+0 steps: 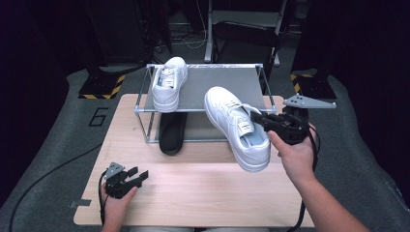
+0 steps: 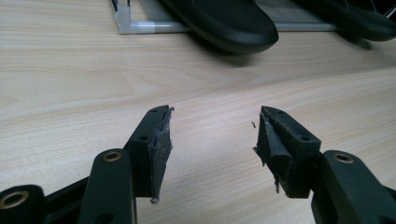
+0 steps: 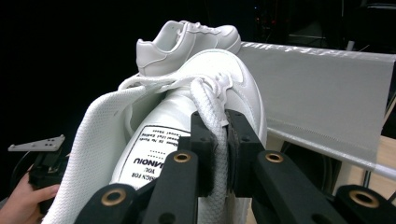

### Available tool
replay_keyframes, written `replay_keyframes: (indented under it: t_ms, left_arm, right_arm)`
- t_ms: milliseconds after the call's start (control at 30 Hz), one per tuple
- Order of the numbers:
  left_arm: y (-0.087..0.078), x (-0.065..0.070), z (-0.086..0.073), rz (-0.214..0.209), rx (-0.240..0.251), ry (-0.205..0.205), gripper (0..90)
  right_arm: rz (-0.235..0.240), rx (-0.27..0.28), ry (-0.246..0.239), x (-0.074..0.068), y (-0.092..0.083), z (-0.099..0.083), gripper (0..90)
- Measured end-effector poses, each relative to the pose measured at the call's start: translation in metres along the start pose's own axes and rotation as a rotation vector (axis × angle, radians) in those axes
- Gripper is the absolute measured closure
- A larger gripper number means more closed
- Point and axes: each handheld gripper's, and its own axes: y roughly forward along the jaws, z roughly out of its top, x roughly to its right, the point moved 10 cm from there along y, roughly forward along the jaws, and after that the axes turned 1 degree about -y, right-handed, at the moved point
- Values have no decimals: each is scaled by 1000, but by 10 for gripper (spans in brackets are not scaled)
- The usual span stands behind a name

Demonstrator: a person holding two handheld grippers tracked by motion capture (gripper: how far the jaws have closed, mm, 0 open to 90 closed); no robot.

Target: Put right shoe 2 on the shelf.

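My right gripper (image 1: 257, 118) is shut on a white sneaker (image 1: 236, 126) and holds it in the air in front of the rack, toe toward the rack's top shelf (image 1: 220, 84). In the right gripper view the jaws (image 3: 223, 140) pinch the lace and the upper's edge beside the labelled tongue of that sneaker (image 3: 154, 135). A second white sneaker (image 1: 169, 83) stands on the left of the top shelf (image 3: 322, 88) and is seen again from the right gripper (image 3: 187, 39). My left gripper (image 1: 138, 175) rests open on the table (image 1: 193, 188) at the front left, nothing between its pads (image 2: 212, 135).
A black shoe (image 1: 172, 133) lies under the rack, its toe sticking out over the table (image 2: 224, 21). Another dark shoe (image 2: 359, 21) lies further along under the shelf. The rack's metal frame corner (image 2: 123, 21) stands on the wooden table.
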Motion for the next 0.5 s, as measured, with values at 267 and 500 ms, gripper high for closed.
replay_keyframes:
  t_ms: [267,500]
  left_arm:
    - [0,-1,0,2,4,0,442]
    - [-1,-1,0,-1,-6,1,442]
  right_arm:
    - [-37,-4,-5,13,11,10,827]
    - [-63,10,1,25,23,21,827]
